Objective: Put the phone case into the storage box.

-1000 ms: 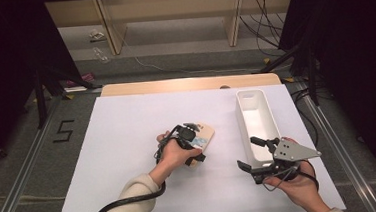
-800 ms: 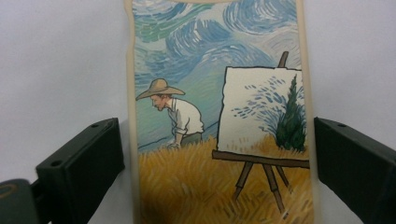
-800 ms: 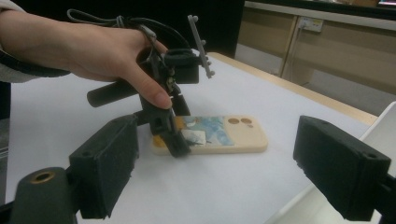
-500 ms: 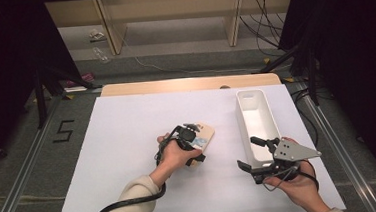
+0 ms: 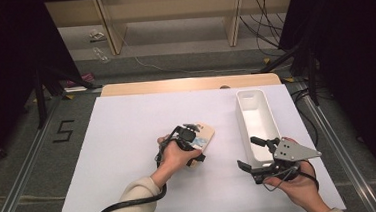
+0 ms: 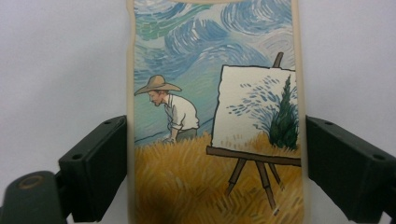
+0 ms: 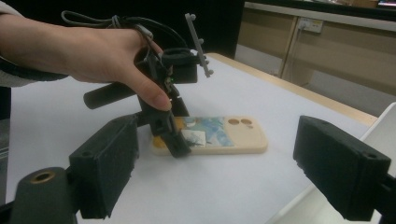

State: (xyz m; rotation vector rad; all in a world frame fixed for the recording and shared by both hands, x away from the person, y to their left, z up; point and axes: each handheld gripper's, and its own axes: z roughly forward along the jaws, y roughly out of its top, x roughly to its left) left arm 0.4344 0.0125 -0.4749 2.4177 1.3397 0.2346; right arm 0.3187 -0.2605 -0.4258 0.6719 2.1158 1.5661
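Looking down from the high view, the phone case (image 5: 201, 136) lies flat on the white table (image 5: 128, 140), a little way left of the long white bin (image 5: 257, 118). The left gripper (image 5: 194, 144) sits right over the case, with the hand (image 5: 172, 154) tipping it down so the jaws can come in from both sides. The right gripper (image 5: 252, 154) waits near the front end of the bin, its jaws wide apart and holding nothing.

In the left gripper view, the case (image 6: 215, 116) with its painted picture lies between the two black jaws. They have just been closing in on it. The left jaw looks like it is at the edge of the case; the right jaw has a thin gap, so the grip does not look tight yet.

In the right gripper view, the case (image 7: 219, 135) rests on the table beyond the right gripper's wide-open jaws, with the left gripper (image 7: 173, 135) standing over its near end.
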